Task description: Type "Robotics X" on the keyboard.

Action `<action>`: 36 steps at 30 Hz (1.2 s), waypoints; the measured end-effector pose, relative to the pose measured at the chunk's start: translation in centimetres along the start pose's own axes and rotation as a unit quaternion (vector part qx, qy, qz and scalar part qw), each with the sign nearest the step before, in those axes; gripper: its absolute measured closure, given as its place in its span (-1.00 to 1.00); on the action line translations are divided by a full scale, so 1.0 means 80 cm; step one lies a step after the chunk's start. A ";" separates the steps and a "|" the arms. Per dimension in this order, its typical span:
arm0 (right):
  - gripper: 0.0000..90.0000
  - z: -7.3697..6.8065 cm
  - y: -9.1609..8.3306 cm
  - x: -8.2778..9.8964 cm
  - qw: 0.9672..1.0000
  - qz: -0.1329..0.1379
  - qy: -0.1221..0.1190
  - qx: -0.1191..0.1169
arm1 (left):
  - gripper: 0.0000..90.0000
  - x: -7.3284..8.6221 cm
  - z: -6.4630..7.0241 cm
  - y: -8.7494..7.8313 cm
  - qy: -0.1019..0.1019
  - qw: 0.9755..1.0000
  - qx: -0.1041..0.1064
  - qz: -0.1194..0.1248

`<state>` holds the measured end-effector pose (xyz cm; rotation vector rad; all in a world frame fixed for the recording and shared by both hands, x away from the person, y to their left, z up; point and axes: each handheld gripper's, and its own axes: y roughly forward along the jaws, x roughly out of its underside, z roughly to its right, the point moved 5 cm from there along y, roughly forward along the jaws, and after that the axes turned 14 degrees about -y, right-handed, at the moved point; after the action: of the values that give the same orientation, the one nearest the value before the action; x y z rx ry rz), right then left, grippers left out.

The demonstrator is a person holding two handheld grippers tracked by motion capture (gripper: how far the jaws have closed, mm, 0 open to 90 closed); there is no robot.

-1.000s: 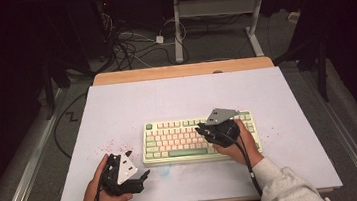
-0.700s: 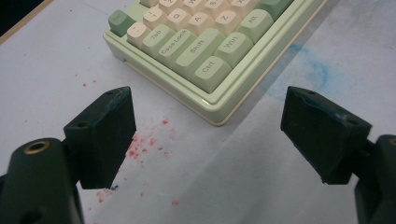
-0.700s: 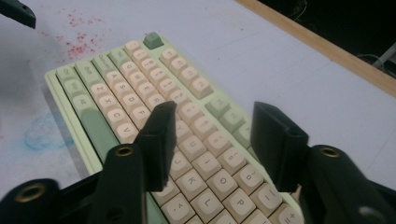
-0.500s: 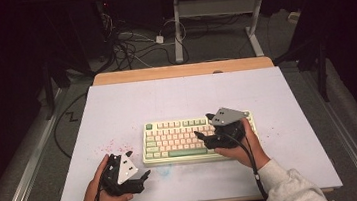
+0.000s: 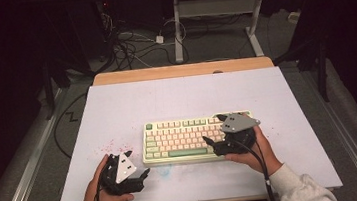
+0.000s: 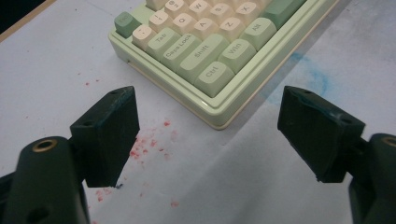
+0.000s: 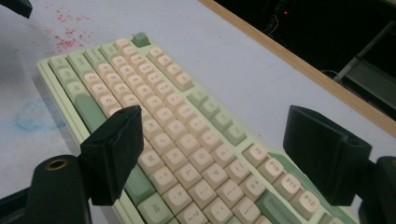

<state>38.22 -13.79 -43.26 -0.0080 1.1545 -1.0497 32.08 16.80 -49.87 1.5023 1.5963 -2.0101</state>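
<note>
Over the right end of the keyboard (image 5: 190,139) hangs the right gripper (image 5: 210,145), held in the person's right hand (image 5: 254,149), its two black jaws spread wide with nothing between them; in the right gripper view (image 7: 210,140) those jaws frame rows of cream keys, the left jaw above the near green keys and the right jaw above the far function-key row. A grey three-cornered plate (image 5: 238,122) sits on top of this gripper and a cable trails back along the sleeve. Down at the near left of the table (image 5: 117,107), the left gripper (image 5: 139,166) rests in the left hand (image 5: 98,192), apart from the keyboard, jaws likewise spread and empty; in the left gripper view (image 6: 208,133) they stand either side of the keyboard's near left corner, where the Ctrl, Shift and Caps Lock keys can be read. Red specks (image 6: 147,144) dot the white surface just beside the left jaw, and a faint blue smudge (image 6: 306,74) marks the surface near the keyboard's front edge. The green and cream keyboard lies flat at the middle of the table, slightly nearer the person. Beyond the table's wooden far edge (image 5: 183,70), tangled cables (image 5: 130,45) lie on the dark floor.
</note>
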 end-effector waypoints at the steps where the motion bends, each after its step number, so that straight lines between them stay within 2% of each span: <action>1: -0.54 0.000 -0.003 0.002 1.000 0.000 0.002 0.001 | -0.57 0.000 0.000 0.000 0.000 1.000 0.001 0.000; 6: -0.54 0.001 -0.017 0.015 1.000 0.002 0.002 0.008 | -0.57 0.000 0.000 0.000 0.003 1.000 -0.002 -0.001; 11: -0.53 0.005 -0.031 0.031 1.000 0.012 0.003 0.026 | -0.57 -0.001 0.000 0.002 0.000 1.000 -0.005 -0.005; 15: -0.52 0.005 -0.039 0.043 0.999 0.007 0.004 0.033 | -0.56 -0.001 0.000 0.002 0.003 1.000 -0.008 -0.010; 22: -0.51 0.003 -0.053 0.058 0.999 0.003 0.005 0.045 | -0.52 -0.004 -0.002 0.000 -0.008 1.000 -0.017 -0.002; 25: -0.51 0.000 -0.058 0.065 0.999 0.000 0.003 0.047 | -0.48 -0.006 -0.001 0.000 -0.024 1.000 -0.006 0.001; 29: -0.51 -0.005 -0.063 0.072 0.999 -0.006 0.003 0.046 | -0.46 -0.007 -0.001 0.001 -0.023 1.000 -0.005 -0.004; 33: -0.51 -0.008 -0.066 0.080 0.999 -0.015 -0.003 0.048 | -0.34 -0.010 -0.001 -0.001 -0.022 1.000 0.006 -0.001; 36: -0.51 -0.009 -0.069 0.085 0.998 -0.021 -0.002 0.052 | -0.20 -0.011 -0.002 0.001 -0.023 1.000 0.004 -0.011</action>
<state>34.10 -21.10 -45.89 0.0471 1.0993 -1.1449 32.62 16.50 -49.21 1.4357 1.5950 -2.0506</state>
